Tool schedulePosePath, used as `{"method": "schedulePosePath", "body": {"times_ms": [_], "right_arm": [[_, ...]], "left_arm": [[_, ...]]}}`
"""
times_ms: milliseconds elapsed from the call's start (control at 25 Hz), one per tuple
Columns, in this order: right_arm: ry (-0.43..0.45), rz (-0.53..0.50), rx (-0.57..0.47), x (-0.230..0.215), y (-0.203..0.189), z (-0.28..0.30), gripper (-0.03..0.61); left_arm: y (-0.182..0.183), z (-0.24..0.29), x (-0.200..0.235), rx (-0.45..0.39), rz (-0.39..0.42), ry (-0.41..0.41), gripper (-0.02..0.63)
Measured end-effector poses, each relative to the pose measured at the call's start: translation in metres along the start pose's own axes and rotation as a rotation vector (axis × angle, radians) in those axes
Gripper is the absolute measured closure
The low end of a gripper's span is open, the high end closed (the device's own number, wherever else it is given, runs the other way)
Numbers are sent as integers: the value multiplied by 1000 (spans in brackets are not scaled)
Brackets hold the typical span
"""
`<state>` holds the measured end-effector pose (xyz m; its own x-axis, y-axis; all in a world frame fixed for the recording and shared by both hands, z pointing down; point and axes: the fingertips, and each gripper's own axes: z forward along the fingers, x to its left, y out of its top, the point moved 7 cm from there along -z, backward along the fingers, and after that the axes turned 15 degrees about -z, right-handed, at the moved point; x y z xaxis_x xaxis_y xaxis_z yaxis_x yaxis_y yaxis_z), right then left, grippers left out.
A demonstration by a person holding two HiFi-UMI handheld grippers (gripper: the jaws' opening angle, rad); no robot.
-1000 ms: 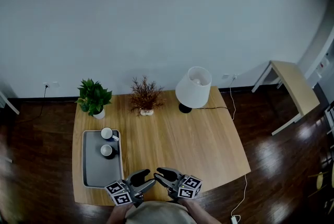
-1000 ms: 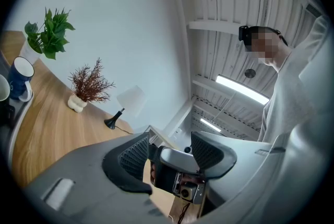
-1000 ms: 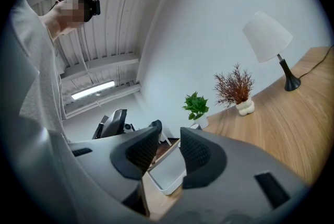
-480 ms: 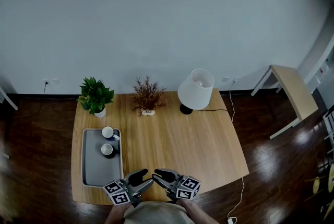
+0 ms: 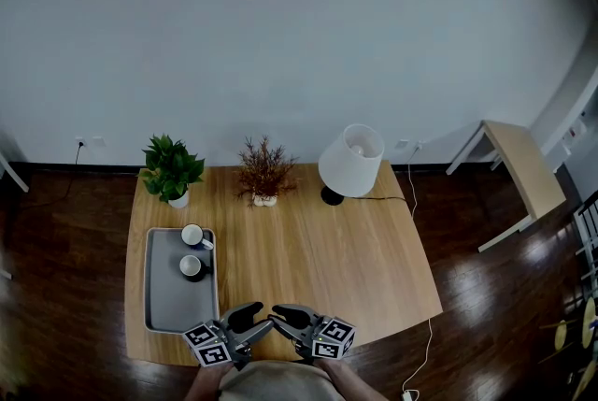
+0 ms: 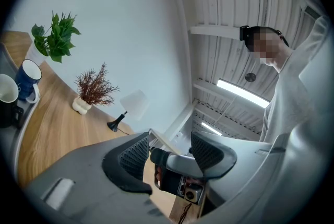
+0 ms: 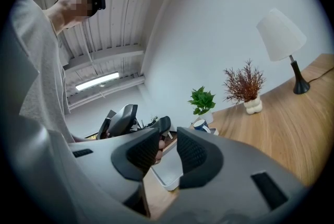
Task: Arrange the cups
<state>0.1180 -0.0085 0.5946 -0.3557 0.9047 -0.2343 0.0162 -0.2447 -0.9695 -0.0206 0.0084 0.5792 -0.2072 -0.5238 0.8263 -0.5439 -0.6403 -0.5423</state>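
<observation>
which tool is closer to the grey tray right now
Left. The left tool sits just off the tray's near right corner. The right tool is further right, on the far side of the left one.

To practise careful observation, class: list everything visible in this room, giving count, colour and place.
table: one, light wood, middle of room
tray: one, grey, table's left side
blue cup: one, white inside, on tray, farther end
black cup: one, white inside, on tray, nearer than blue cup
green plant: one, white pot, table's far left corner
dried plant: one, reddish-brown, white vase, far edge
lamp: one, white shade, black base, right of dried plant
side table: one, light wood, right, by wall
floor: dark wood, around table
left gripper: one, grey, jaws apart, empty, near edge
right gripper: one, grey, jaws narrowly apart, empty, beside left gripper
</observation>
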Motion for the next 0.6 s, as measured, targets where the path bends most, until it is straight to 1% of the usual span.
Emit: {"method": "schedulePosePath", "body": {"times_ms": [600], "right_arm": [[16,-13,21,6,1,8,462]], "left_arm": [[4,-5,0,-7,-3,-2,373]]}}
